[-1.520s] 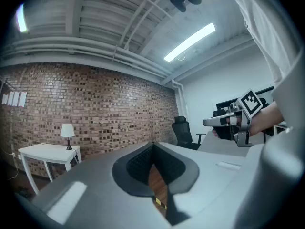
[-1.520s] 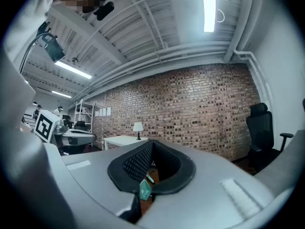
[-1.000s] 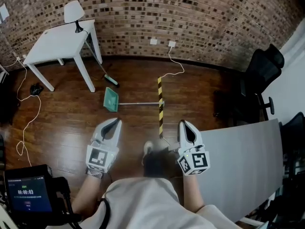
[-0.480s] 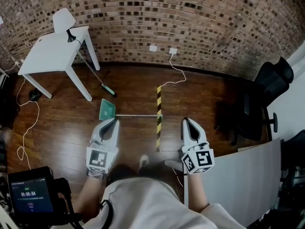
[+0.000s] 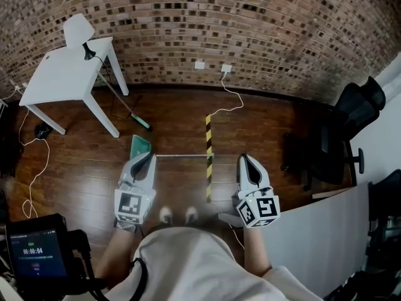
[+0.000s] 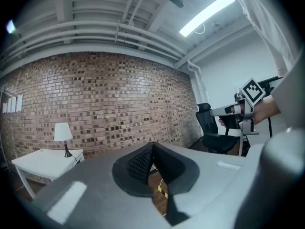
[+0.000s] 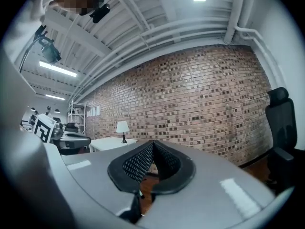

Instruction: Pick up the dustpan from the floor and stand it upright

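Note:
The green dustpan point(image 5: 140, 145) lies flat on the wooden floor, and its long grey handle point(image 5: 185, 156) points right toward the striped tape. My left gripper point(image 5: 149, 156) is held level with its tip just over the pan's near edge in the head view; its jaws are shut and hold nothing. My right gripper point(image 5: 244, 158) hovers to the right of the handle's end, also shut and empty. In the left gripper view the closed jaws point(image 6: 152, 144) hide the dustpan. The right gripper view shows shut jaws point(image 7: 152, 142) facing the brick wall.
A white table point(image 5: 62, 68) with a lamp point(image 5: 78, 30) stands at the back left, and a broom point(image 5: 143, 123) leans on it. Black-yellow tape point(image 5: 208, 155) runs along the floor. A black office chair point(image 5: 344, 124) and a white board point(image 5: 313, 231) are on the right. A screen device point(image 5: 34, 253) sits at the lower left.
The person has stepped forward, so the dustpan and the wall are closer; the pan now lies right ahead of the left gripper. Both grippers stay shut.

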A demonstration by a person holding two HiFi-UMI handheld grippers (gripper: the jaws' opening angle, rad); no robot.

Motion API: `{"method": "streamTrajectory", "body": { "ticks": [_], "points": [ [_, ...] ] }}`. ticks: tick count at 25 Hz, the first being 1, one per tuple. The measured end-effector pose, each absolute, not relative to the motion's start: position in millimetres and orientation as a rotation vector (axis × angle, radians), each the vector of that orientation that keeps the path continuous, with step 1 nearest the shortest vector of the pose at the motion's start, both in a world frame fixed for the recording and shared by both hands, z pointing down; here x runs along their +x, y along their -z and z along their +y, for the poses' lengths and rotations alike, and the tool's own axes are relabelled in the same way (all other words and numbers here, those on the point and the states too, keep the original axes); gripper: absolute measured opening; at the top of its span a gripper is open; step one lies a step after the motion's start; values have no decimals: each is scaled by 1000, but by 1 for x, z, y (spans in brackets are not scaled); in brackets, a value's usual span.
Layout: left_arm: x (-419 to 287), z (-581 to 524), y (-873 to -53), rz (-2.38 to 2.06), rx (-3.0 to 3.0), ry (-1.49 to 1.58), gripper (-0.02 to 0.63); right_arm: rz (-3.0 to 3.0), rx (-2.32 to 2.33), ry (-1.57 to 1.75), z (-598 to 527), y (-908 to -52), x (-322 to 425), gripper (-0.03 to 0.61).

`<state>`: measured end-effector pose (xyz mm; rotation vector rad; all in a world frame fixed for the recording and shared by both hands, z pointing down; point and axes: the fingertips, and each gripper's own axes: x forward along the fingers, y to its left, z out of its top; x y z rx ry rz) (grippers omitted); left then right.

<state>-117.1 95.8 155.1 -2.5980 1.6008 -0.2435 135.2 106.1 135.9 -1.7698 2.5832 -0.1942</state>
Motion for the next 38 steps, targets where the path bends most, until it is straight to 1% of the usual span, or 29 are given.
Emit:
{"method": "streamTrajectory", "body": {
  "ticks": [9, 15, 19, 23, 26, 29, 32, 35, 38],
  "points": [
    [-136, 67, -169, 1524, -2622, 240, 1, 2617, -1820, 206, 91, -145, 109, 14],
    [-158, 31, -179, 1497, -2634, 246, 2, 2620, -1860, 188, 60, -155, 94, 14],
    [-166, 0, -204, 1514, -2662, 277, 2, 2609, -1864, 185, 31, -166, 88, 14],
    [-155, -42, -239, 1547, -2687, 303, 2, 2623, -1889, 222, -8, -203, 100, 14],
    [-137, -74, -274, 1549, -2711, 329, 2, 2629, -1916, 233, -39, -244, 114, 14],
    [-111, -102, -322, 1559, -2747, 353, 2, 2658, -1965, 244, -69, -307, 134, 15],
    [-86, -136, -388, 1549, -2777, 389, 2, 2653, -2013, 298, -101, -388, 154, 20],
    [-65, -156, -462, 1572, -2836, 427, 2, 2610, -2079, 426, -113, -472, 172, 21],
    [-47, -173, -529, 1582, -2885, 470, 1, 2593, -2115, 514, -126, -538, 185, 21]
  ]
}}
